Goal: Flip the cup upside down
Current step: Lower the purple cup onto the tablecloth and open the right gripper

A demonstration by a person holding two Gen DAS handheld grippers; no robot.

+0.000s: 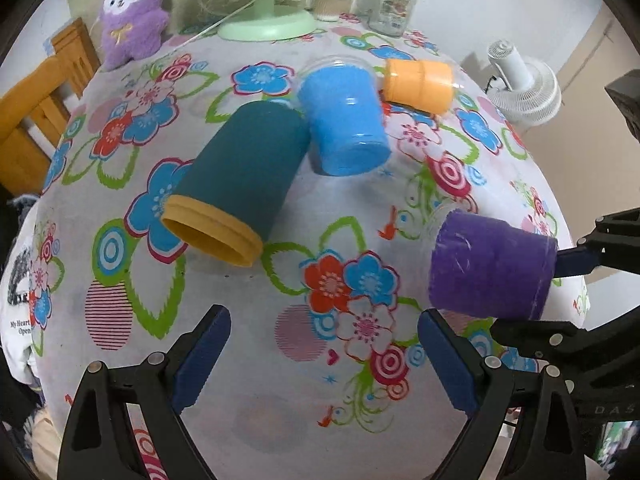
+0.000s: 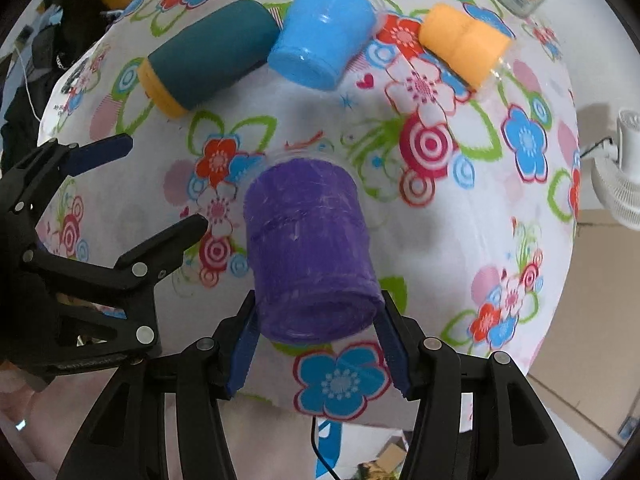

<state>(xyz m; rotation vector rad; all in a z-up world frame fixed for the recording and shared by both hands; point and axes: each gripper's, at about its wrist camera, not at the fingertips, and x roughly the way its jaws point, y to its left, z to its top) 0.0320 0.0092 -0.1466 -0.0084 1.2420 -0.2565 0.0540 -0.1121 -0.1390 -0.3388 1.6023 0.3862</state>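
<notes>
My right gripper [image 2: 318, 344] is clamped with its 2 blue pads [image 2: 242, 354] pressed to either side of what it holds, while my left gripper [image 1: 324, 364] hovers just beside it, empty, its 2 fingers [image 1: 202, 360] spread wide apart over the surface.

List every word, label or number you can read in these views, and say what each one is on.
"My Heart" over "Open", cut off: white cloth at the table's left edge.
"DAS", faint and partial: right gripper body, left wrist view.
Embossed line on the left gripper: blurred, unreadable.
Glass jar label: too small.
</notes>
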